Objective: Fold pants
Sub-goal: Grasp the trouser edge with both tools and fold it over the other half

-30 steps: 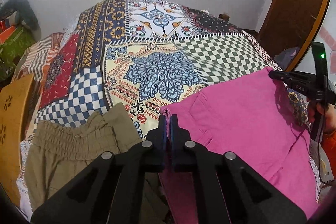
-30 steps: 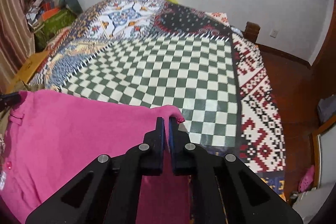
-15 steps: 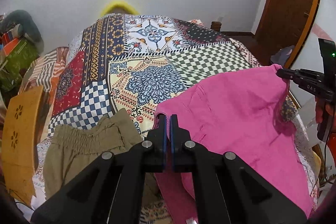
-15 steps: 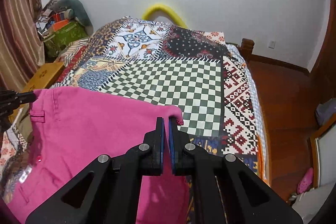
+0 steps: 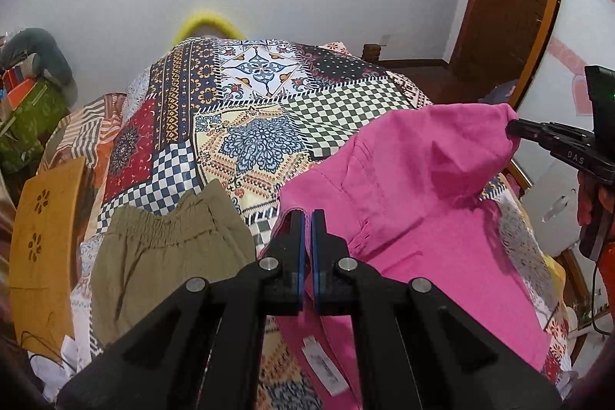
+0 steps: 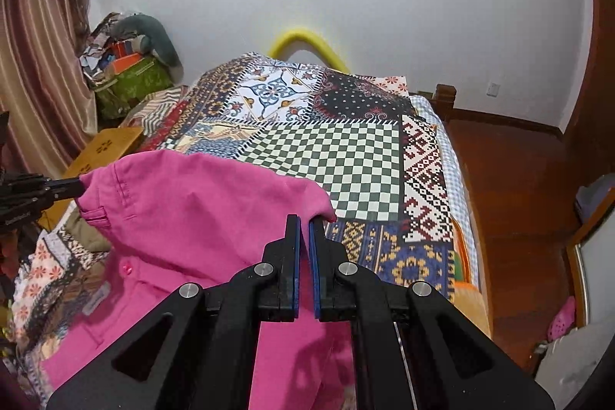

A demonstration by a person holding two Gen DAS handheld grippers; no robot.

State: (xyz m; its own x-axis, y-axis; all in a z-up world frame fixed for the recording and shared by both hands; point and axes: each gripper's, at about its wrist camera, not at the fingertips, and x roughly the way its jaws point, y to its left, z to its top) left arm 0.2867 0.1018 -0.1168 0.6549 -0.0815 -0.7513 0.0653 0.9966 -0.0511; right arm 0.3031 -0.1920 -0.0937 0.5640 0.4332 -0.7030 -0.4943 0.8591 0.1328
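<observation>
The left gripper (image 5: 306, 217) has its jaws pressed together on one waistband corner of the pink pants (image 5: 415, 202), the fabric edge pinched between the blue pads. The right gripper (image 6: 303, 221) is likewise clamped on the opposite waistband corner, a small tip of cloth poking out just past its right finger. Between the 2 grips the waistband is lifted and sags, while the rest of the pants drapes down onto the near edge of the patchwork bedspread (image 5: 250, 125). A white label (image 5: 324, 365) hangs inside the pants; its print is too blurred to read. Olive shorts (image 5: 161, 256) lie just left of the pants.
</observation>
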